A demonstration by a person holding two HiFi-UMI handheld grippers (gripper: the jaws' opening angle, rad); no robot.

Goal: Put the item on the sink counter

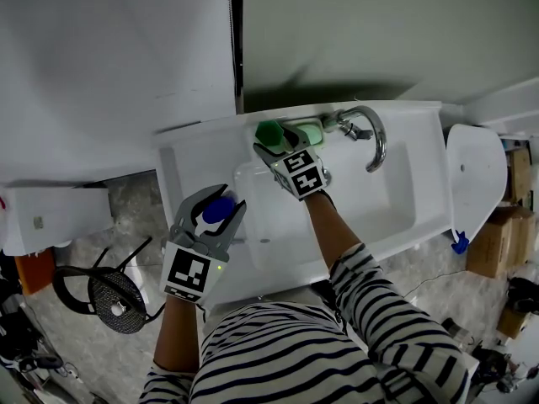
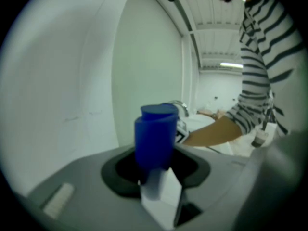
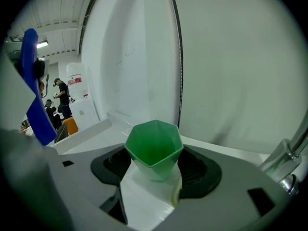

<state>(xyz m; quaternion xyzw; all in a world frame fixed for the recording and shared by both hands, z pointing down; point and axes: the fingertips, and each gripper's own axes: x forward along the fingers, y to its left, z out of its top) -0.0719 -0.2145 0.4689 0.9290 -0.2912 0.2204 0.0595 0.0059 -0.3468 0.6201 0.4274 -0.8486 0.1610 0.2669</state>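
My left gripper (image 1: 210, 200) is shut on a white bottle with a blue cap (image 1: 218, 211), held over the front left of the white sink counter (image 1: 192, 148). In the left gripper view the blue cap (image 2: 155, 133) stands up between the jaws. My right gripper (image 1: 272, 144) is shut on a green faceted cup (image 1: 269, 131) at the back of the counter, close to the wall. The right gripper view shows the cup (image 3: 154, 149) upright with its open mouth up, its pale lower part between the jaws. Whether the cup's base touches the counter is hidden.
A chrome faucet (image 1: 371, 135) arcs over the basin (image 1: 375, 204) to the right of the cup. A pale green soap dish (image 1: 309, 131) lies beside the cup. A black stool (image 1: 114, 294) stands on the floor at left, a white lid-shaped panel (image 1: 476, 168) at right.
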